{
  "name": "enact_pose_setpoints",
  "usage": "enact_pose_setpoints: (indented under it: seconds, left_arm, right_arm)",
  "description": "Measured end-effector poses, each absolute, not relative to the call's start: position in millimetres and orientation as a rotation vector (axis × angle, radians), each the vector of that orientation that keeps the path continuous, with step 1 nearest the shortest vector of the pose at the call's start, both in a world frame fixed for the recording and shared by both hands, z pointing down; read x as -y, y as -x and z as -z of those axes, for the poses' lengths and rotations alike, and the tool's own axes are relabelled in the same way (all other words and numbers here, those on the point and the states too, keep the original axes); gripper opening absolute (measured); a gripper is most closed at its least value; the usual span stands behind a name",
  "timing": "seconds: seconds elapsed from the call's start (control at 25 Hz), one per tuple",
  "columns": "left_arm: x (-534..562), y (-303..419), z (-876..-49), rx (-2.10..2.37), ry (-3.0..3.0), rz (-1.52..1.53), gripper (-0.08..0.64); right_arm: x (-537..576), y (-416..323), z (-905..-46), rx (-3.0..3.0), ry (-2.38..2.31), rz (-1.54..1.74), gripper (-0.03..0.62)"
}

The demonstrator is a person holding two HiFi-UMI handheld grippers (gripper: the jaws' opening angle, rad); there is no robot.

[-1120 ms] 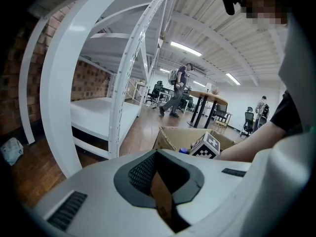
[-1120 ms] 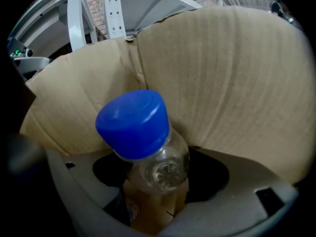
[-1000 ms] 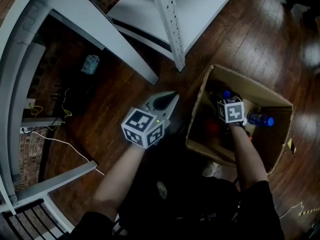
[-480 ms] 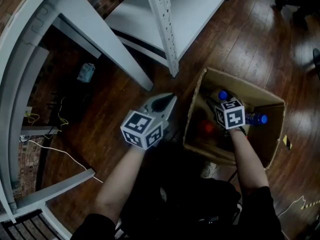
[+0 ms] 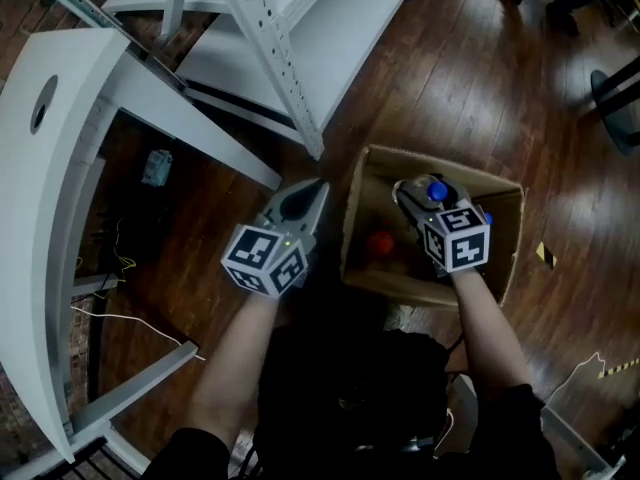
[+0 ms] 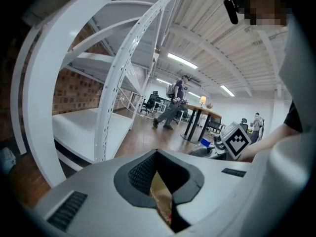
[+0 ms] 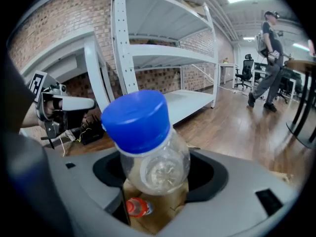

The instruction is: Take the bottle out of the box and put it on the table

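One white table (image 5: 70, 108) fills the left of the head view, and one cardboard box (image 5: 440, 165) stands open on the floor at centre right. There are two grippers. The left gripper (image 5: 315, 190), mid-frame, is clenched on nothing. The right gripper (image 5: 415, 196) grasps the bottle (image 7: 155, 164) just below its blue cap (image 7: 136, 120), over the box's mouth. The bottle is clear thin plastic and seemingly empty: light, crushable and slick, so the stiffer shoulder is the sound hold. One red-capped bottle (image 7: 136, 206) lies in the box; others may hide behind the gripper.
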State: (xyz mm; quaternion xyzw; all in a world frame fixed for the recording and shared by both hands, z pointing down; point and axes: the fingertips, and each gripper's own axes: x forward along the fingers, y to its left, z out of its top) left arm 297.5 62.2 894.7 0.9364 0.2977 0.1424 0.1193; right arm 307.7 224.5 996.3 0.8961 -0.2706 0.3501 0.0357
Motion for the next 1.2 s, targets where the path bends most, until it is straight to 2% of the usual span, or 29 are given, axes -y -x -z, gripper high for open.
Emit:
enact_pose_setpoints:
  seconds: [0.28, 0.48, 0.76, 1.2]
  left_arm:
    - [-58.8, -289.5, -761.7, -0.684, -2.883, -0.372, 0.005]
    - [-72.3, -284.5, -669.1, -0.761, -2.828, -0.417, 0.005]
    - [-87.2, -280.4, -561.8, -0.8, -2.81, -0.417, 0.005]
    - [-28.5, -246.3, -396.7, -0.583, -2.974, -0.134, 0.005]
  right_arm:
    - [-238.1, -269.3, -875.9, 0.864, -2.729, -1.205, 0.325]
    - [-250.7, -253.7, -776.6, 0.822, -2.747, -1.232, 0.325]
    - [-256.7, -232.7, -660.6, 0.807, -2.809, -1.181, 0.325]
    - [-272.1, -218.0, -483.6, 0.732, -2.945, -0.909, 0.324]
